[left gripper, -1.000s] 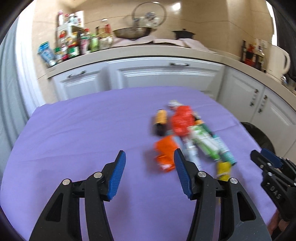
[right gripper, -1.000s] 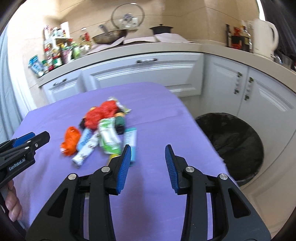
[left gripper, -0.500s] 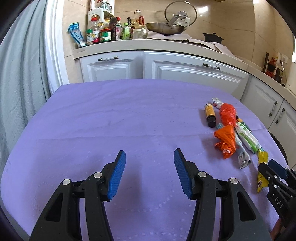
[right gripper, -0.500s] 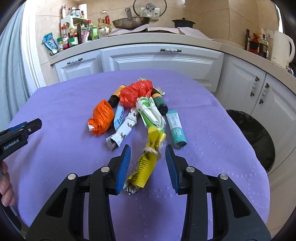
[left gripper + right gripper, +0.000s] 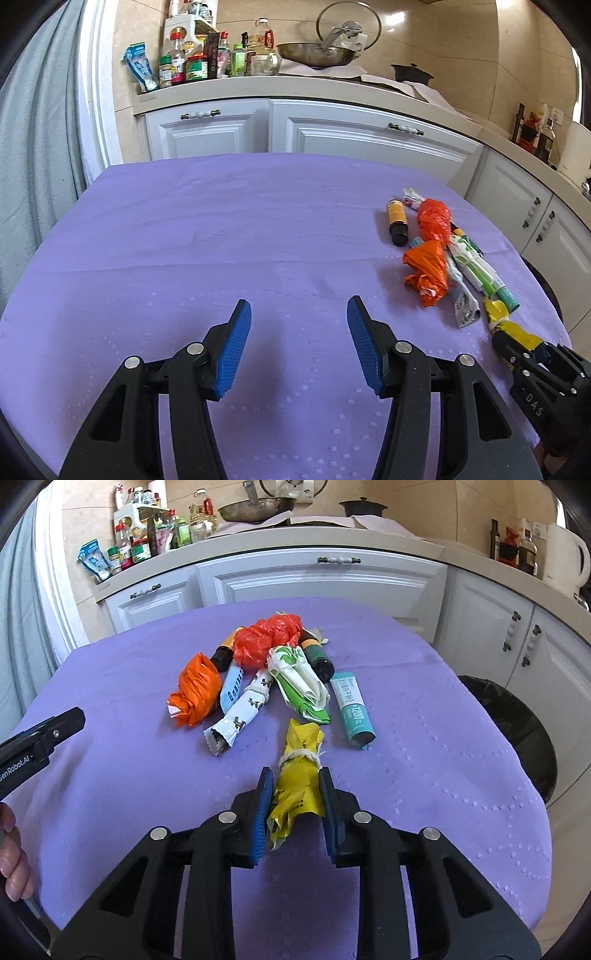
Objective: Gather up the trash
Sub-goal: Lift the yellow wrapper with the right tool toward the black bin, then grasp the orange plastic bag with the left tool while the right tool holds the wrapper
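Note:
A pile of trash lies on the purple tablecloth [image 5: 424, 760]: an orange bag [image 5: 195, 694], a red bag [image 5: 267, 637], a green-and-white wrapper [image 5: 299, 679], a teal tube [image 5: 352, 705], a white wrapper [image 5: 240, 716] and two small dark bottles. Nearest me is a yellow wrapper [image 5: 301, 738] tied with string. My right gripper [image 5: 295, 773] has its jaws closing on it, both pads against its sides. My left gripper [image 5: 299, 302] stands open over bare cloth, left of the pile, with nothing between its fingers. The orange bag [image 5: 426, 271] also shows in the left wrist view.
A bin with a black liner [image 5: 517, 723] stands on the floor past the table's right edge. White kitchen cabinets [image 5: 321, 579] run behind the table, their counter crowded with bottles and a pan. A kettle [image 5: 565, 561] stands at the far right.
My right gripper came down over the yellow wrapper and its jaws narrowed onto it. My left gripper swung left, off the pile, and stayed just as wide.

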Available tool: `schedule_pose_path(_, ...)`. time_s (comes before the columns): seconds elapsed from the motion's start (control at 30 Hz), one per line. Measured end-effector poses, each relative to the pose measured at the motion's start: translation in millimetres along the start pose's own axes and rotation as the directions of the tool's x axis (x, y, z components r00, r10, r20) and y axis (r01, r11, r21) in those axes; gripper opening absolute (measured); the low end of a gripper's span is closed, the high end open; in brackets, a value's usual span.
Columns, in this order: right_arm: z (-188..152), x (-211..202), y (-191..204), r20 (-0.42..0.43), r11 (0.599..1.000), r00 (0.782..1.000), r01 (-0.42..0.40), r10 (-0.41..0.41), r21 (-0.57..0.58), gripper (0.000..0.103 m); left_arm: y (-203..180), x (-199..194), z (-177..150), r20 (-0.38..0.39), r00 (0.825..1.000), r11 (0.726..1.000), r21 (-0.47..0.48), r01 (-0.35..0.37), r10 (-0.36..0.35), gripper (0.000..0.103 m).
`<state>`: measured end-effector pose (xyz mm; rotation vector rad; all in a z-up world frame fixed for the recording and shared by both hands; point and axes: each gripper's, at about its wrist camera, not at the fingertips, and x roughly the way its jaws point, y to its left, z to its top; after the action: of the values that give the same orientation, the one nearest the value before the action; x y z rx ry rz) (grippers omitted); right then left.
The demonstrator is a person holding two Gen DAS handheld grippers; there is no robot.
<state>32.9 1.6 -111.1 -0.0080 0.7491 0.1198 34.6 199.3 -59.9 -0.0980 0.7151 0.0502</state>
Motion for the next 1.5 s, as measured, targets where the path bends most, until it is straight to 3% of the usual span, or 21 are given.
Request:
schedule_pose_path(0.37, 6.8, -15.8, -16.2, 0.065, 1.0, 0.998, 0.028, -0.028, 0.003, 0.024, -31.7, 3.2, 2.0, -0.013, 0.999, 0.999, 0.043, 0.03, -0.029, 0.054)
schedule_pose_path(0.87, 21.4, -10.6, -90.6, 0.089, 0.989, 0.991, 0.091, -0.101, 0.113, 0.024, -85.5, 28.0, 20.5, -0.04, 0.999, 0.994, 0.097, 0.041, -0.037, 0.058)
schedule_pose_path(1.17, 35.2, 2.1, -117.8, 0.078, 0.986, 0.991, 0.097, -0.109, 0.134, 0.024, -97.6, 51.8, 27.7, -0.073, 0.997, 0.994, 0.109, 0.028, -0.02, 0.062)
schedule_pose_path(1.5, 45.2, 8.9, -119.1, 0.075, 0.989, 0.994, 0.075, -0.085, 0.13, 0.024, -102.9, 59.5, 29.7, -0.09, 0.995, 0.992, 0.109, 0.056, -0.047, 0.062)
